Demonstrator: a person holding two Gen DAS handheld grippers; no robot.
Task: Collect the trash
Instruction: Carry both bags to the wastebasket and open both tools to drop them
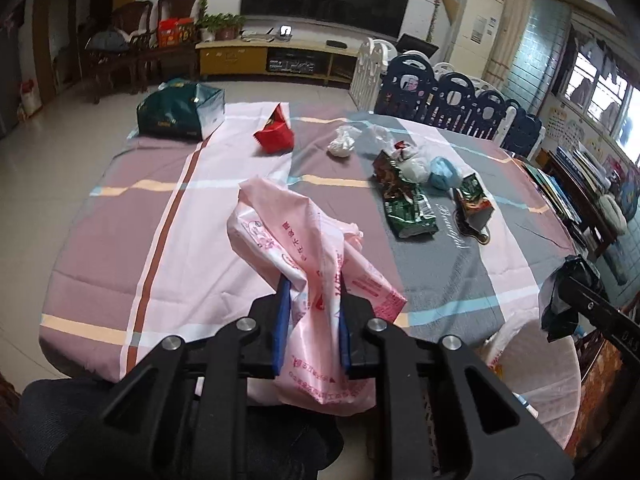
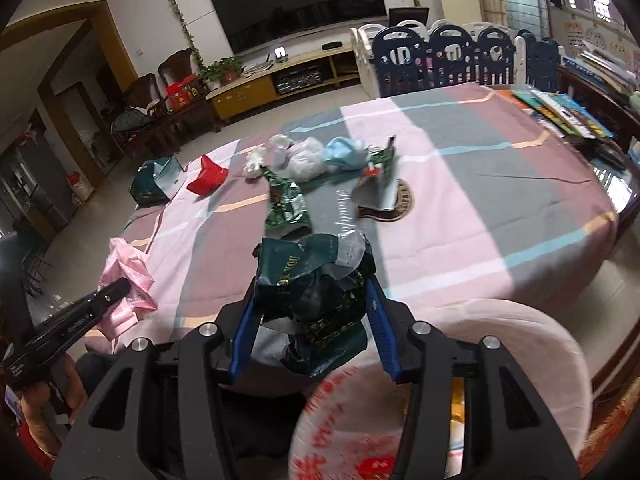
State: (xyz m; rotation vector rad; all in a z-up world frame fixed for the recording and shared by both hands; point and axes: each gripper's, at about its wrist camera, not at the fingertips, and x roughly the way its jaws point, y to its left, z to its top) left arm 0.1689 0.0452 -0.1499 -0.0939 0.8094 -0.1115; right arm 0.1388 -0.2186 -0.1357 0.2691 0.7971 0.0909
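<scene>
- The left gripper (image 1: pixel 312 320) pinches a pink plastic bag (image 1: pixel 304 240), its blue pads pressed onto gathered film, above the near edge of the table (image 1: pixel 120 208). The bag is light, thin and limp; it drapes to both sides of the jaws and will likely slide if the pinch slackens, so a bunched fold is the safest hold.
- The right gripper (image 2: pixel 316 316) grips a crumpled dark green wrapper (image 2: pixel 316 280) between its blue pads, also over the near edge. The wad looks springy and almost weightless; squeezing its thick middle should keep it from popping out.
- Below the right gripper, off the near edge, a pale pink bag with red print (image 2: pixel 400 380) stands open, probably the place for collected rubbish; its mouth looks soft and may collapse if brushed.
- Towards the middle of the table lie a green snack packet (image 2: pixel 288 208), a second torn packet (image 2: pixel 378 186), two whitish plastic wads (image 2: pixel 306 160) and a pale blue wad (image 2: pixel 344 152), closely clustered. All seem light and crinkly; a raised crease or loose end gives better purchase than a flat face.
- Near the far left edge sit a red carton (image 1: pixel 276 132) and a dark green gift bag (image 1: pixel 180 112); these are stiffer, so a rim or a folded edge is the place to take them.
</scene>
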